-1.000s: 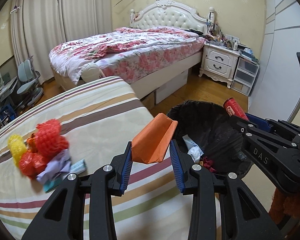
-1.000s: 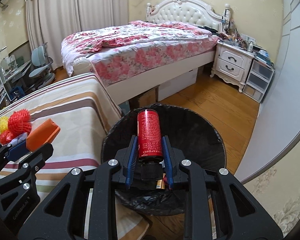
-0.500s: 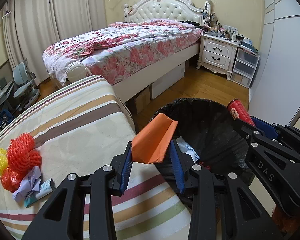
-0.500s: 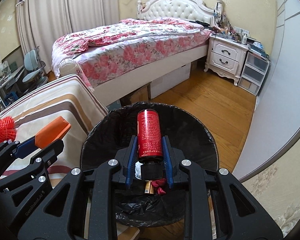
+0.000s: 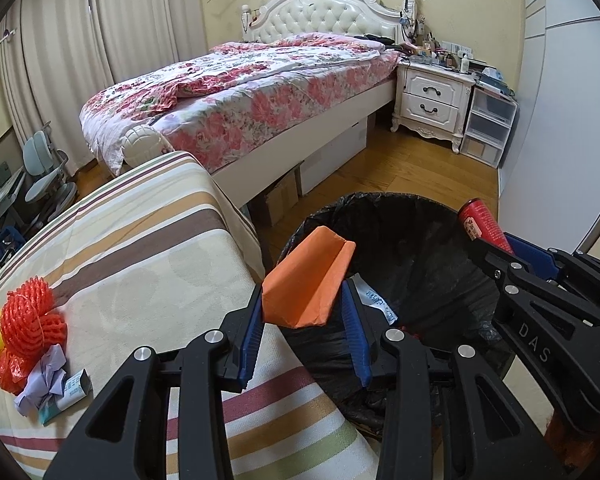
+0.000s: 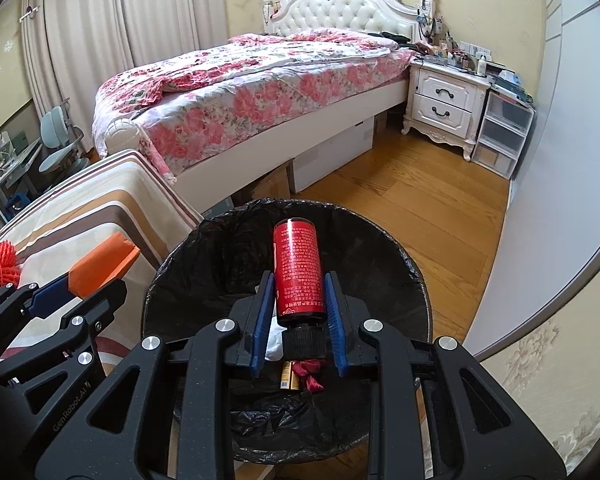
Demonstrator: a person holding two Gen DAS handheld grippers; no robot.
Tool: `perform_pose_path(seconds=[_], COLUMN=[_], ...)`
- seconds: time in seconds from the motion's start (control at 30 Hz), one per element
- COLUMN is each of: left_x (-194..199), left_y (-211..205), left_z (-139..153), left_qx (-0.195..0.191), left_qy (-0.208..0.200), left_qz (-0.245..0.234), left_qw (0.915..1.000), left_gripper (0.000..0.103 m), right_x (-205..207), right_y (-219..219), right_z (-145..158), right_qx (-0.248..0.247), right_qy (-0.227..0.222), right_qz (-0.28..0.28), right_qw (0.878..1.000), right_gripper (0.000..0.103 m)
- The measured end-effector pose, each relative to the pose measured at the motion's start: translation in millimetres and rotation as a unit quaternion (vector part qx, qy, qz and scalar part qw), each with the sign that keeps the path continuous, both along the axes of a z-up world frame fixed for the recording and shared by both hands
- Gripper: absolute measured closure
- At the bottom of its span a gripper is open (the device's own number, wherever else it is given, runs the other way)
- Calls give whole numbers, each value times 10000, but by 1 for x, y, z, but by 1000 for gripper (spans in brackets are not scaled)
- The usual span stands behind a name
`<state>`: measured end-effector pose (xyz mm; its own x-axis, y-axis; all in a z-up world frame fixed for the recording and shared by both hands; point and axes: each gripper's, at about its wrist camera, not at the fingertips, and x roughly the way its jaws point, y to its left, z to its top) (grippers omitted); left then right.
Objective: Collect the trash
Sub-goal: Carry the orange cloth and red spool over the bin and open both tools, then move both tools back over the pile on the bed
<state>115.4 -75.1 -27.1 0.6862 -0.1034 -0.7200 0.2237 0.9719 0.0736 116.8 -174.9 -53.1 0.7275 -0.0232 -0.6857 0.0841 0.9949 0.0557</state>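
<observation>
Left claw [image 5: 304, 316] clamps orange paper [image 5: 308, 280]; right claw [image 6: 298, 304] clamps red can [image 6: 298, 272] over bin [image 6: 380, 248].

"DAS" on right claw [image 5: 496, 246]

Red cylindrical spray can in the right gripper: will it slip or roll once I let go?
The red cylindrical spray can looks smooth and glossy, so it may slide between the right gripper pads. It hangs over the black-lined trash bin, so it should drop in. Being round, it would probably roll on landing.
</observation>
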Motion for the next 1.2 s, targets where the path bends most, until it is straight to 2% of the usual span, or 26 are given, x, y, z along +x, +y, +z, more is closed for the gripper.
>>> perform_pose_path(seconds=[0.03, 0.07, 0.13, 0.17, 0.37, 0.57, 0.67, 1.2], left_x=[0, 0, -1, -1, -5, -15, -20, -60], left_y=[0, -1, 0, 1, 5, 14, 23, 102], left_z=[0, 0, 2, 3, 4, 9, 12, 21], left_qx=[2, -3, -38, -50, -52, -27, -29, -131], left_qy=[5, 1, -39, -59, -76, -152, -161, -95], left_qz=[9, 14, 35, 48, 88, 197, 273, 968], left_qw=[10000, 10000, 10000, 10000, 9999, 9997, 9995, 9952], left_gripper=[62, 55, 46, 43, 33, 33, 33, 33], right_x=[0, 0, -1, -1, -5, -11, -13, -29], right_y=[0, -2, -5, -5, -7, -2, 5, 64], right_z=[0, 0, 0, 0, 1, 3, 4, 10], right_qx=[11, 22, 30, 26, 12, -10, -25, 15], right_qy=[-11, -16, -23, -36, -54, -61, -60, -20], right_qz=[-21, -51, -112, -140, -242, -212, -164, 400], right_qw=[10000, 10000, 9999, 9999, 9997, 9998, 9998, 9992], right_gripper=[77, 76, 70, 66, 61, 56, 50, 49])
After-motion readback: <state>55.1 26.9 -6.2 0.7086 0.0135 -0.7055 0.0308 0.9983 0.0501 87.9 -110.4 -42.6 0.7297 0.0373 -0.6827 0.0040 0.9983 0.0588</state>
